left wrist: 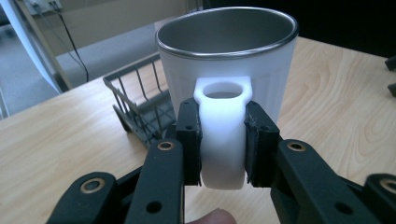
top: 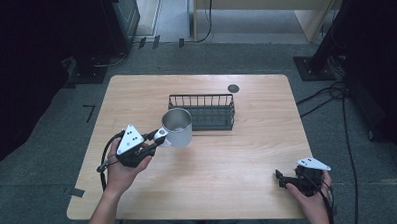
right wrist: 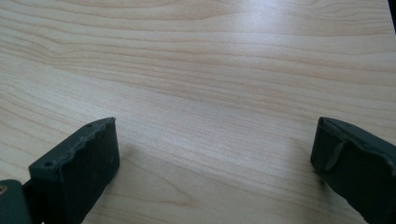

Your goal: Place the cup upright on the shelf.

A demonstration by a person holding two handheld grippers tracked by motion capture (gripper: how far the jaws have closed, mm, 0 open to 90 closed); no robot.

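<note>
White and steel, the mug (top: 178,126) hangs clear of the wooden table (top: 229,186), left of centre and just in front of the black wire rack (top: 202,112). Your left gripper (top: 156,138) has it by the handle (left wrist: 223,135): in the left gripper view the two black pads (left wrist: 188,140) press on either side of the white loop, closed down to its width. Gripping the handle probably keeps the mug upright and its mouth free, so it could be lowered into the rack without the jaws fouling the wires.

Looking into the mug from above and from the left gripper view, its brushed metal inside looks empty as far as you can see; the bottom is hidden. The rack, a low basket of thin bars at the far middle of the table, also holds nothing.

Your right gripper (top: 289,181) rests at the near right edge, well apart from the mug. In the right gripper view its jaws stand wide apart over bare wood, gripping nothing.
</note>
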